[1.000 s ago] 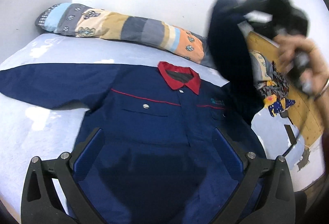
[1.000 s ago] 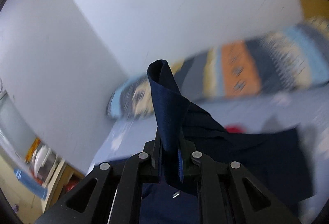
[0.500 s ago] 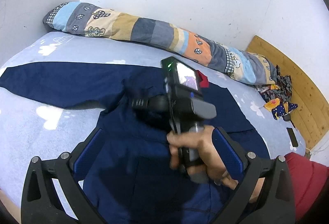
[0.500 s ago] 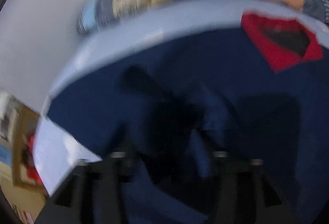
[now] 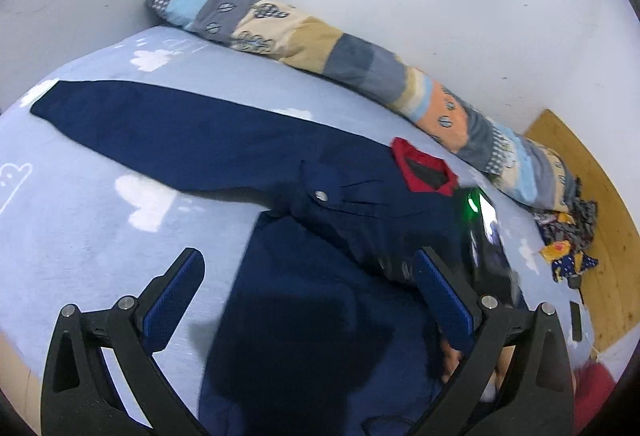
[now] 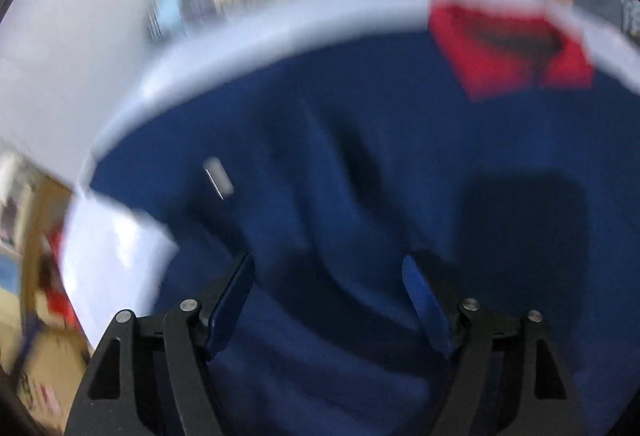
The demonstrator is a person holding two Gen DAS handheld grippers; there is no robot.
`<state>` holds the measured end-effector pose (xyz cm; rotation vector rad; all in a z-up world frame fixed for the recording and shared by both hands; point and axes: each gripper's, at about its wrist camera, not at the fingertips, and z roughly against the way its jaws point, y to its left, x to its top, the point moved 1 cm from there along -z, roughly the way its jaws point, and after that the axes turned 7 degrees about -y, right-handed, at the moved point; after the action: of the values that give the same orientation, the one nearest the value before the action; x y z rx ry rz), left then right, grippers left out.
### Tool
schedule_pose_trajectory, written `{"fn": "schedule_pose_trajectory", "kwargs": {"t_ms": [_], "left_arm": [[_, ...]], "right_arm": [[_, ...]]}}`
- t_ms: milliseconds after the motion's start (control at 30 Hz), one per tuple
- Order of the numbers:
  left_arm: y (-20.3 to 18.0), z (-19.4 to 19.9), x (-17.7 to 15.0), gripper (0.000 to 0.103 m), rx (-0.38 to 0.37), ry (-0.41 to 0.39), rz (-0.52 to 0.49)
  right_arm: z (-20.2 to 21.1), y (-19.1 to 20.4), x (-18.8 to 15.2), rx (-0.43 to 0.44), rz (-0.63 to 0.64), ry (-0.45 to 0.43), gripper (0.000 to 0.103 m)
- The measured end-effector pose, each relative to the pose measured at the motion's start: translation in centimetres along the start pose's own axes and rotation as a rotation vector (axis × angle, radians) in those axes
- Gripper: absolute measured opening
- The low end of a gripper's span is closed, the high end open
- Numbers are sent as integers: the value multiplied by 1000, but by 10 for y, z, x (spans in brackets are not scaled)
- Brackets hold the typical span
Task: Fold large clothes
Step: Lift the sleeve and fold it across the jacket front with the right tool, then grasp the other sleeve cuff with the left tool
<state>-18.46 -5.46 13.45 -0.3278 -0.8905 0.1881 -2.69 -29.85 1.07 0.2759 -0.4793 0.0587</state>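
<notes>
The navy jacket [image 5: 320,276] lay spread on the pale blue bed [image 5: 100,236], one sleeve folded across its chest, red collar [image 5: 424,172] toward the striped bolster [image 5: 320,40]. The right gripper [image 6: 328,300] pointed steeply down over the cloth; its jaws had just been opening and stood wide, nothing pinched. The left gripper [image 5: 308,300] hovered tilted downward, fingers spread wide and empty.

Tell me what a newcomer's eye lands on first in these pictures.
First, the navy work jacket spread over the pale blue cloud-print bedsheet, one sleeve folded across its chest, the other stretched out left. Next, its red collar, the one bright spot, just below the striped patchwork quilt roll lying against the white wall. The open left gripper frames the lower edge of its view.
</notes>
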Motion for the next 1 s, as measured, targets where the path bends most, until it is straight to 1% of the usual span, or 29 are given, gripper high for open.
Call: {"fn": "schedule_pose_trajectory", "kwargs": {"t_ms": [67,100,133,200,300,400,433,500,533,567,600,633,667,700,733,767,833,867,933,1000], "left_arm": [[8,-1,4,103,13,9,26],[14,-2,6,103,24,10,35],[20,-3,9,103,38,14,46],[40,-6,19,103,53,35,85],[72,-14,33,103,73,60,142],[125,-26,51,103,120,57,251],[139,-28,54,103,127,55,282],[186,-37,62,103,132,33,400],[203,-41,63,103,140,28,440],[229,-47,64,103,145,16,502],[250,-51,64,103,141,5,548],[271,-56,64,99,147,-13,596],[294,-60,63,94,182,-27,643],[313,-64,64,93,199,-32,676],[330,-68,65,87,197,-45,712],[343,-69,66,82,197,-65,734],[369,-74,72,81,252,-93,720],[377,-77,72,78,253,-105,726],[395,-86,70,77,202,-143,776],[403,-94,73,77,161,-209,804]], "right_arm": [[6,11,-12,-49,109,-10,76],[18,17,-17,-36,140,-16,72],[27,18,-19,-11,139,-35,73],[67,18,-30,64,126,-99,74],[119,7,-51,128,137,-168,74],[155,-7,-78,175,158,-227,75],[159,-15,-86,187,160,-239,75],[163,-33,-105,206,146,-251,75],[160,-36,-106,195,132,-239,76],[156,-39,-103,189,120,-225,76],[154,-42,-98,208,106,-218,76],[154,-41,-96,230,104,-221,75],[154,-40,-91,225,114,-229,75],[155,-38,-88,212,128,-238,76],[157,-34,-86,206,151,-249,76],[159,-30,-87,208,168,-256,76],[161,-25,-86,220,185,-265,76],[161,-25,-86,228,186,-267,75],[158,-28,-86,241,165,-270,76],[154,-33,-83,259,134,-278,76]]}}
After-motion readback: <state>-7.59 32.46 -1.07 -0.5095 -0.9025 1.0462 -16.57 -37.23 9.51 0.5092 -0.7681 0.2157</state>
